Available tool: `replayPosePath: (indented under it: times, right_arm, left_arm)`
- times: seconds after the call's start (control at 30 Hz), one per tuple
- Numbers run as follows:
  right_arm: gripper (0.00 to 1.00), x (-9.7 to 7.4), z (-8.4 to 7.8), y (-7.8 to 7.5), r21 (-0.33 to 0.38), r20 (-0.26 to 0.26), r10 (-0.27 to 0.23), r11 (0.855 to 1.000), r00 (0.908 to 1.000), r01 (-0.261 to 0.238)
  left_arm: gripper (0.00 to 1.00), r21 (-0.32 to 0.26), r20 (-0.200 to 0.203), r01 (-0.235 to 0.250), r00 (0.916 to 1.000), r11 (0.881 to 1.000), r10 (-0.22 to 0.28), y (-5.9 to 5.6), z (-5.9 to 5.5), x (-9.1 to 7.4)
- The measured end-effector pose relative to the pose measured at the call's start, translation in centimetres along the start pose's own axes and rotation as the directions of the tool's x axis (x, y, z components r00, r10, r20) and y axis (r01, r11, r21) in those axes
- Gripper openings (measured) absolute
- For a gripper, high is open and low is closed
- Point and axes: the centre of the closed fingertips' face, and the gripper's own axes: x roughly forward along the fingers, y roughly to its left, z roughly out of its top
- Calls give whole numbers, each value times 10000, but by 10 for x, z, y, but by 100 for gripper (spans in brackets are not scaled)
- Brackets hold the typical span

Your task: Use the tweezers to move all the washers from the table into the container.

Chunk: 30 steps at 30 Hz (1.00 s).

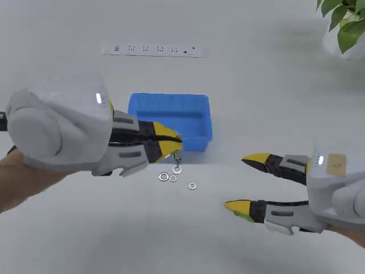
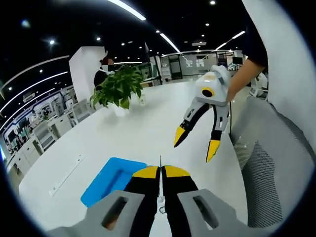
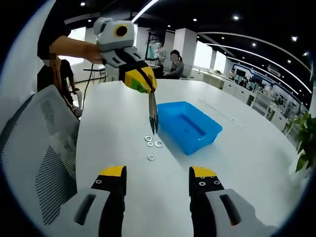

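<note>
**Tweezers poised over four washers beside the blue container**

The white table (image 1: 268, 97) spreads across the head view. A blue rectangular container (image 1: 170, 117) sits on it, open side up.

The left gripper (image 1: 169, 142) comes in from the left, just in front of the container's near wall. Its yellow-tipped jaws are pressed together on the tweezers (image 1: 177, 159). The left gripper view shows those jaws closed side by side, with the thin tweezers running out between them.

The right gripper (image 1: 240, 181) comes in from the right and holds nothing. Its jaws are spread wide, well apart from the washers and the container. The right gripper view shows the same wide gap between its two jaws.

A potted plant (image 1: 344, 21) stands at the far right corner of the table. A white power strip (image 1: 154, 50) lies flat beyond the container.

In the right gripper view the tweezers (image 3: 153, 116) hang nearly upright, points down, just above the washers. I cannot tell whether the points touch one.

Four washers (image 1: 173, 175) lie flat on the table, just in front of the container's near wall and outside it. Three are clustered under the tweezers, and the fourth lies a little apart, toward the right gripper.
</note>
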Motion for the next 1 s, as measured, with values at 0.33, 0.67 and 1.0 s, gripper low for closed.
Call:
replayPosePath:
  times: [0.33,0.67,1.0]
  right_arm:
    - [66,-2,-14,19,526,84,378,9979,9993,-382]
    - [73,-2,-19,17,894,252,107,9959,9996,-129]
    - [77,0,-17,24,1038,475,268,9941,9985,-316]
  left_arm:
    - [5,-467,253,385,9990,9982,-374,-17,-10,22]
    - [5,-585,209,677,9976,9960,-665,-21,-14,32]
    - [5,-438,137,837,9964,9955,-832,-24,-16,32]
